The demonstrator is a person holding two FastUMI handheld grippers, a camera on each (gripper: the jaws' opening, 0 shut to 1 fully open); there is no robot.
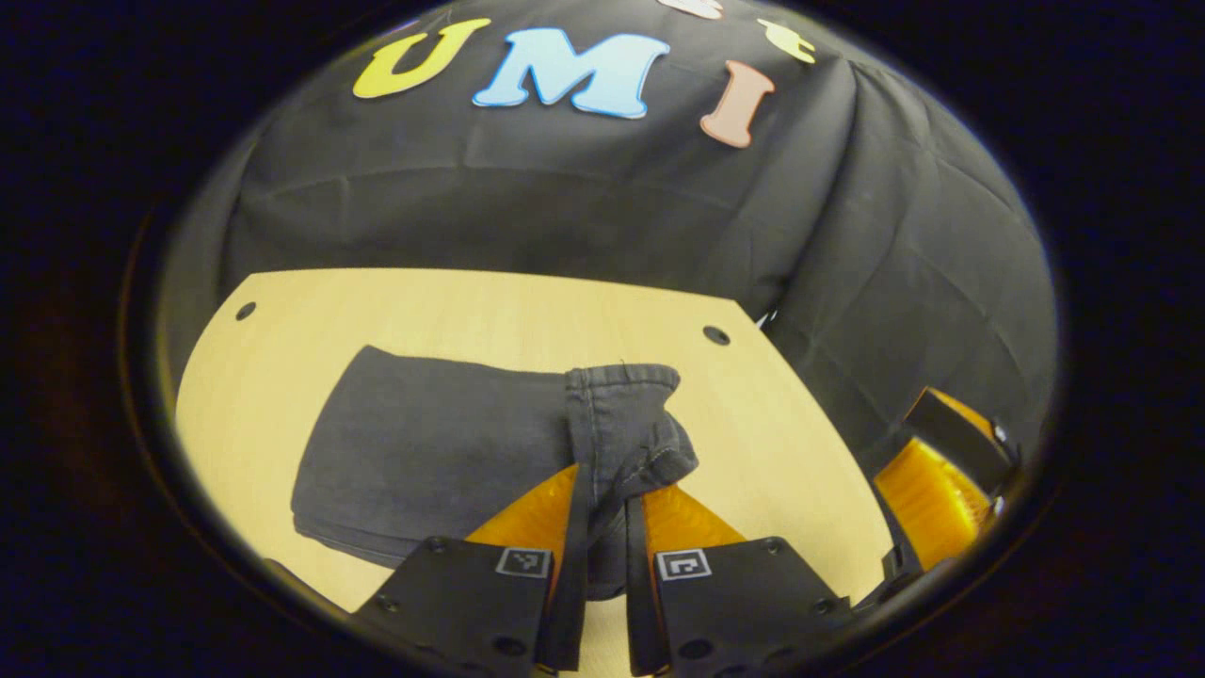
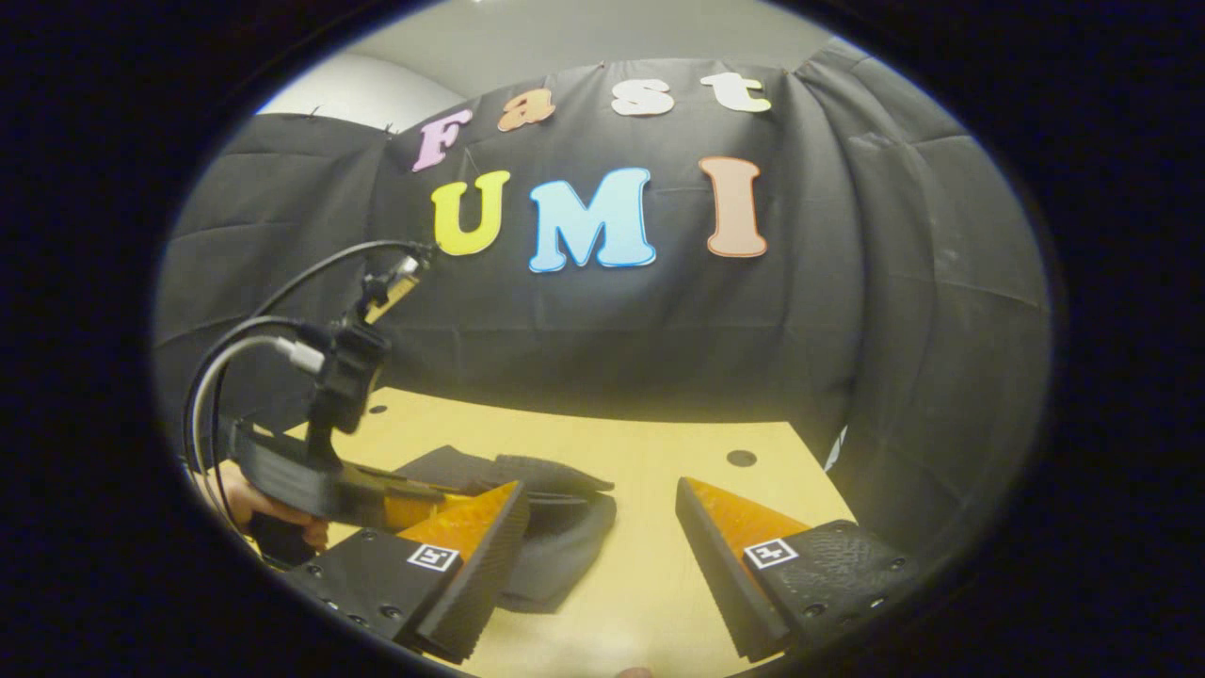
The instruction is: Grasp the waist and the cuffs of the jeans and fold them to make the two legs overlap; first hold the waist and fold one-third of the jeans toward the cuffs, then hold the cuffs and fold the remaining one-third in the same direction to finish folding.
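You have a pale wooden worktop (image 1: 471, 311) before you, its grain running smooth and light. Two small dark round holes sit near its far edge, one at the far left corner (image 1: 246, 311) and one toward the far right (image 1: 715, 334). Behind it hangs the booth's black cloth wall (image 2: 894, 311), creased and draped, with a strip of pale grey ceiling (image 2: 565, 38) above it.

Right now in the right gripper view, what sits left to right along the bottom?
Hand holding the left claw → jeans → bare table → table hole.
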